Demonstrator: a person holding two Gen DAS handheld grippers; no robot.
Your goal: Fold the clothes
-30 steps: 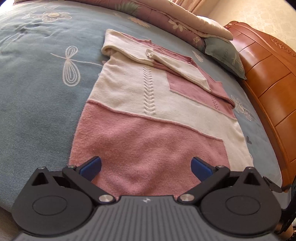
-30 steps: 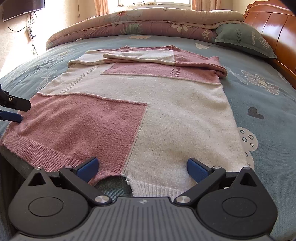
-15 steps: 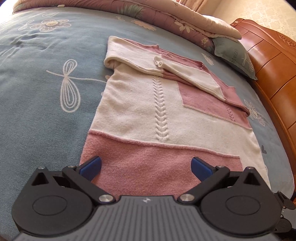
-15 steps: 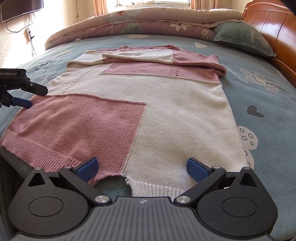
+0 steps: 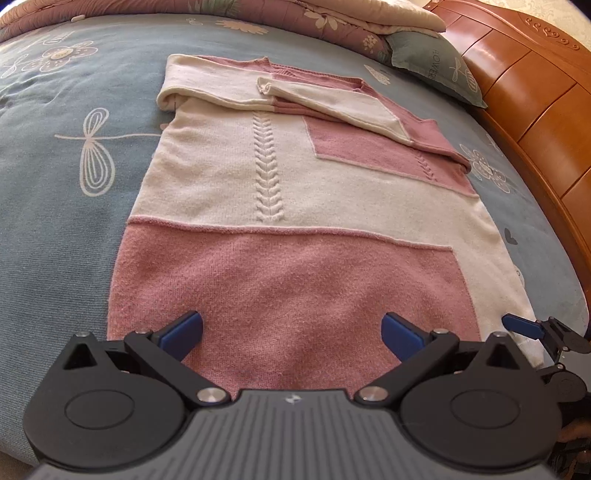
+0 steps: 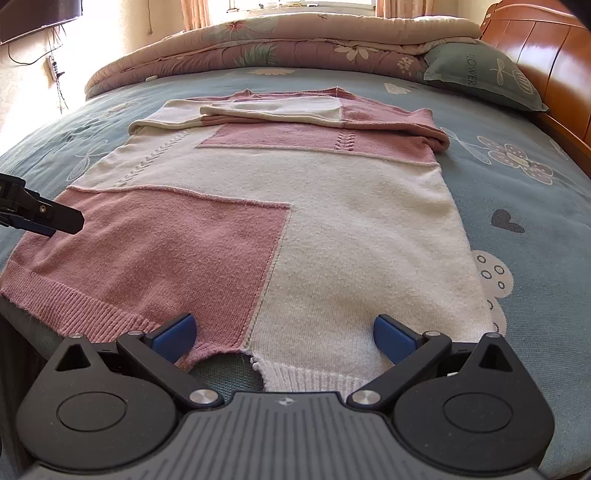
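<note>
Daylight came from the far window (image 6: 299, 3), washing out the far left wall (image 6: 122, 44) in the right wrist view. The headboard (image 5: 535, 122) showed soft glare. Both pictures were sharp, with strong fisheye bending and dark corners.

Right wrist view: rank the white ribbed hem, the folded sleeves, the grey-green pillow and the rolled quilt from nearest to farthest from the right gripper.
1. White ribbed hem: just ahead of the right gripper, between its open fingers.
2. Folded sleeves: across the sweater's far end, centre.
3. Grey-green pillow: far right, by the headboard.
4. Rolled quilt: along the bed's far edge, behind the pillow.
</note>
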